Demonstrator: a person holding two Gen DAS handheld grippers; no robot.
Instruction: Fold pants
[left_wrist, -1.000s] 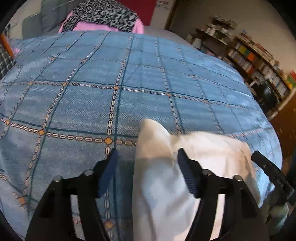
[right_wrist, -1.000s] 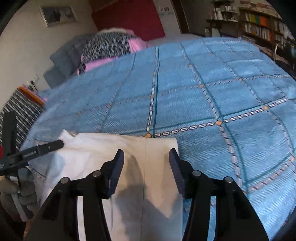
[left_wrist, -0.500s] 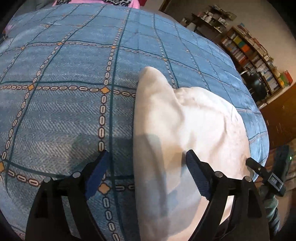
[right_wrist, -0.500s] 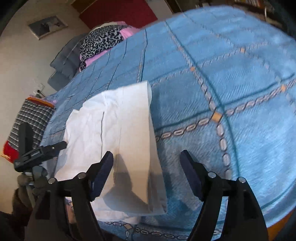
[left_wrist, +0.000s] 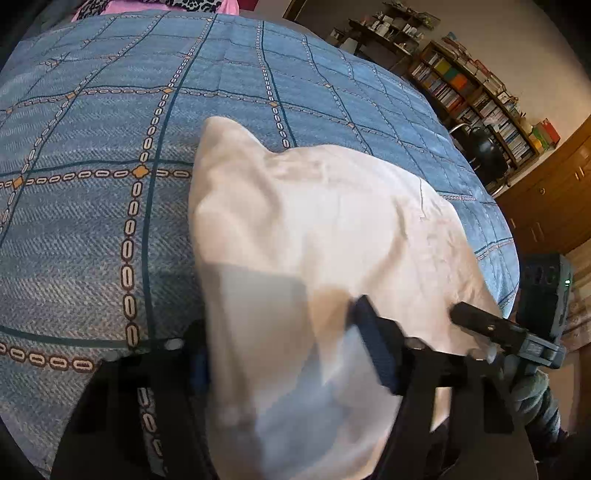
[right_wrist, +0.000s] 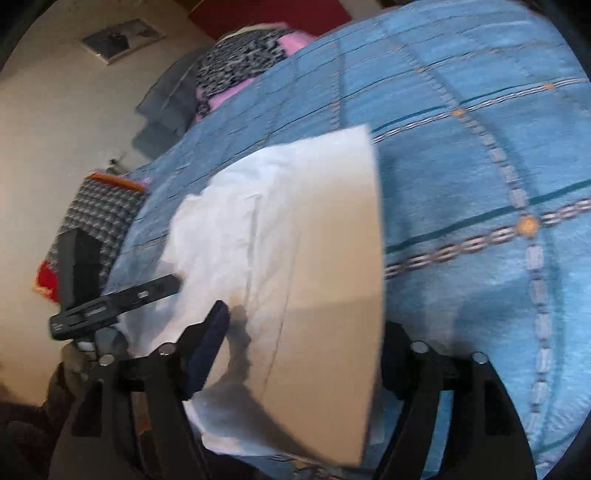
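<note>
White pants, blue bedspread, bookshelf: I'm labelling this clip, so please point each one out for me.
white pants (left_wrist: 332, 221), left wrist view, on the flat middle of the cloth.
blue bedspread (right_wrist: 480, 155), right wrist view, on bare fabric right of the pants.
bookshelf (left_wrist: 476, 96), left wrist view, on the rows of books.
</note>
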